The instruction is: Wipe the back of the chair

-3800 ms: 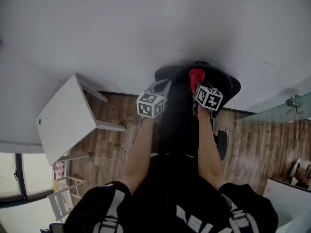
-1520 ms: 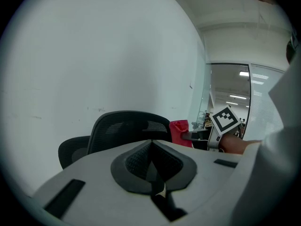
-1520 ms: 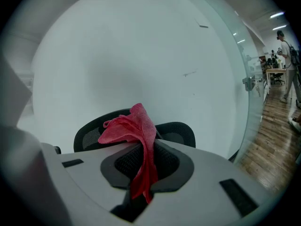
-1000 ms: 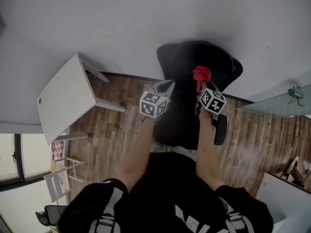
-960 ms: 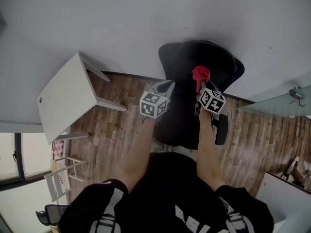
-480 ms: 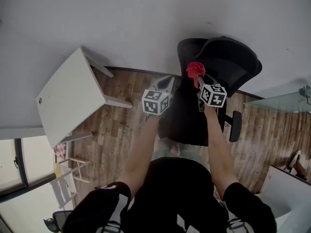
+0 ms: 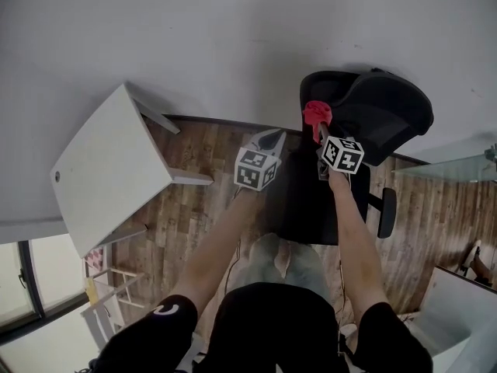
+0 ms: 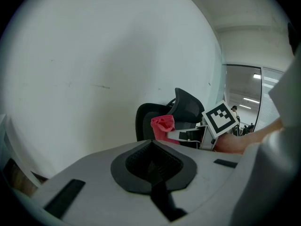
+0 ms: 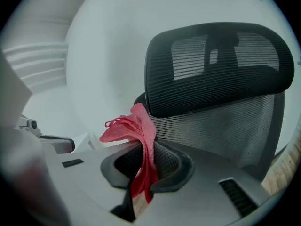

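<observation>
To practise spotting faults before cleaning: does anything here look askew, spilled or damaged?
Nothing stands out. The chair stands upright on the wood floor, its mesh back looks intact, and the red cloth is pinched in the right hand-held gripper.

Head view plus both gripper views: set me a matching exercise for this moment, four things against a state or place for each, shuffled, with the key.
Things:
1. red cloth
2. left claw
3. office chair
4. white table

States or places:
A. shut, with nothing between its jaws
B. at the far left of the head view
C. pinched in the right claw
D. black, with a mesh back

Pairs: 1-C, 2-A, 3-D, 4-B.
</observation>
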Tool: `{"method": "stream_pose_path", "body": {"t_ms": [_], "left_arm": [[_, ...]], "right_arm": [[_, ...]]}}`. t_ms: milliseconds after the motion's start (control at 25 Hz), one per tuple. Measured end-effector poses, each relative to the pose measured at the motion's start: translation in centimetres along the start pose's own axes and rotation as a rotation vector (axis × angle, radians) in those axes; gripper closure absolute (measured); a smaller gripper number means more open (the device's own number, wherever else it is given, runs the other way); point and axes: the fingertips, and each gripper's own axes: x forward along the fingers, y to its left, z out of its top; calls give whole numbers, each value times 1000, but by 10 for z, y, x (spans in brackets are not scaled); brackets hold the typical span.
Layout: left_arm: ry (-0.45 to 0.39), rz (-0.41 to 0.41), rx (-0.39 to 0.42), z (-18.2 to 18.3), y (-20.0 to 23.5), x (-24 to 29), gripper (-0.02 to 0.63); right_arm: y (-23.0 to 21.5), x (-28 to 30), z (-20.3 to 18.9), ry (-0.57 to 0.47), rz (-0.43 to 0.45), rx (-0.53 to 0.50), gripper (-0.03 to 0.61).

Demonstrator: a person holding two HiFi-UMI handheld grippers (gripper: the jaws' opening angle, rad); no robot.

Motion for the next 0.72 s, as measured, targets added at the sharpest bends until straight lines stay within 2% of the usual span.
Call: {"method": "stream_pose_path", "body": {"t_ms": [360,720], "left_arm": [[19,-3,1,-15,42,16,589],[31,-16,8,-20,46,27,589]], "right_arm": [[9,50,-19,39,-2,-51,512],[-5,76,-29,53,-49,-86,512]]}}
